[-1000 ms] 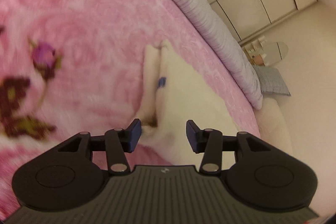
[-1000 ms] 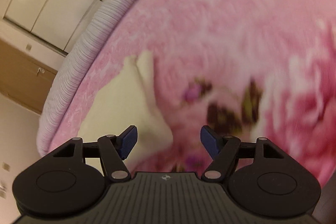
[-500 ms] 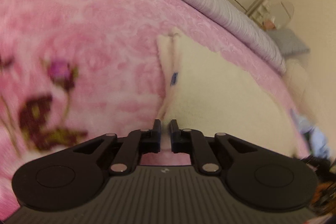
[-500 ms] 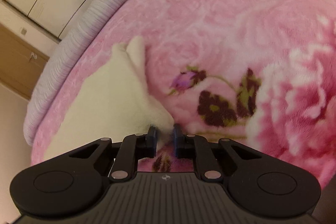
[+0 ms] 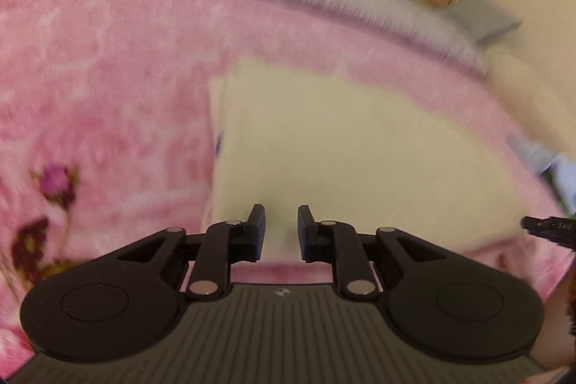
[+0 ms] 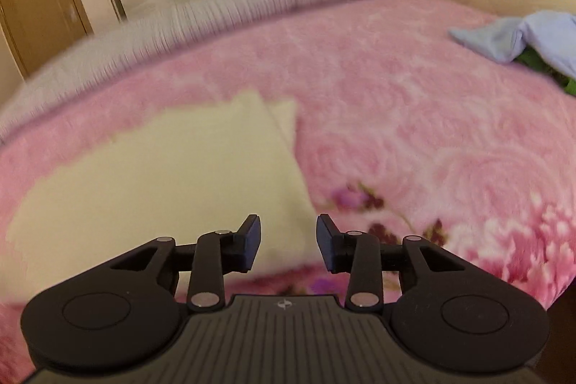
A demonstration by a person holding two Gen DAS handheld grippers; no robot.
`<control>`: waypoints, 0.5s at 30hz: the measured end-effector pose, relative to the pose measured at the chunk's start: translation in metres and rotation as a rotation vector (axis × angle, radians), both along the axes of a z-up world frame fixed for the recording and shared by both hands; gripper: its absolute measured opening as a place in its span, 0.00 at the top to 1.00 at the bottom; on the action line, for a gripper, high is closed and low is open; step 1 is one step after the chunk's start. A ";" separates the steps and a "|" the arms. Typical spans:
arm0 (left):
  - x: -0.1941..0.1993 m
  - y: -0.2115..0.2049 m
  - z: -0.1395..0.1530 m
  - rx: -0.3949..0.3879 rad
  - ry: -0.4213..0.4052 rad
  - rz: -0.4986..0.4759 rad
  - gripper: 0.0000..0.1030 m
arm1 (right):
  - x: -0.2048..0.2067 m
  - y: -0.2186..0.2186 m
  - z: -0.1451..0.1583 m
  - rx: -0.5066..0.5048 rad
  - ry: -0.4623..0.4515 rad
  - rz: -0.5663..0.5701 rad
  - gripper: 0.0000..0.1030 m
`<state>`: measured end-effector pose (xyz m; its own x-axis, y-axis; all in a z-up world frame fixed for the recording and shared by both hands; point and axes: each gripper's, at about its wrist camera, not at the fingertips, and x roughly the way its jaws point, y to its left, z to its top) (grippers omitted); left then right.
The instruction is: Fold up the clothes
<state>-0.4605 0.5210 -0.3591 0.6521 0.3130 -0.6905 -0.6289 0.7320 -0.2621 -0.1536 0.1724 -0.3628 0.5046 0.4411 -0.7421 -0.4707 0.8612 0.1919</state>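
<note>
A cream garment (image 5: 342,153) lies flat on the pink flowered blanket (image 5: 108,89) of the bed, filling the centre and lower right of the left wrist view and the lower left of the right wrist view. It looks already doubled: at its far corner two layers show, one edge peeking beside the other. I think it is spread flat so that the next fold can be made cleanly.

The left gripper (image 5: 281,233) stands partly open, jaws apart, with nothing between them; it hangs over the near edge of the garment. The right gripper (image 6: 287,242) is open a little wider and also empty, near the garment's near right corner. Both seem placed at the near edge to take it at two points, which would keep the cloth straight.

In the upper right of the right wrist view a light blue garment (image 6: 511,36) waits in a heap.

A small blue mark at the garment's left edge is too blurred to read. No writing is legible.
</note>
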 end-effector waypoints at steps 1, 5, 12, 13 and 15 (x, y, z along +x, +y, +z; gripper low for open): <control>0.004 0.000 -0.005 0.001 0.030 0.003 0.91 | 0.005 -0.003 -0.010 -0.018 0.045 -0.026 0.65; 0.003 -0.012 0.004 0.013 0.056 0.022 0.79 | 0.002 -0.030 -0.010 0.013 0.108 -0.100 0.63; 0.009 -0.060 0.022 0.019 0.147 0.030 0.66 | -0.028 -0.031 0.012 -0.014 0.114 -0.027 0.30; 0.009 -0.069 0.025 0.022 0.151 0.025 0.65 | -0.034 -0.027 0.015 -0.023 0.114 -0.011 0.29; 0.007 -0.084 0.030 0.021 0.155 0.018 0.62 | -0.045 -0.022 0.019 -0.036 0.119 0.015 0.25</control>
<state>-0.4536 0.4373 -0.3295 0.5324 0.3386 -0.7758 -0.6735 0.7247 -0.1459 -0.1990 0.1501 -0.3443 0.4052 0.4200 -0.8120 -0.4597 0.8614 0.2161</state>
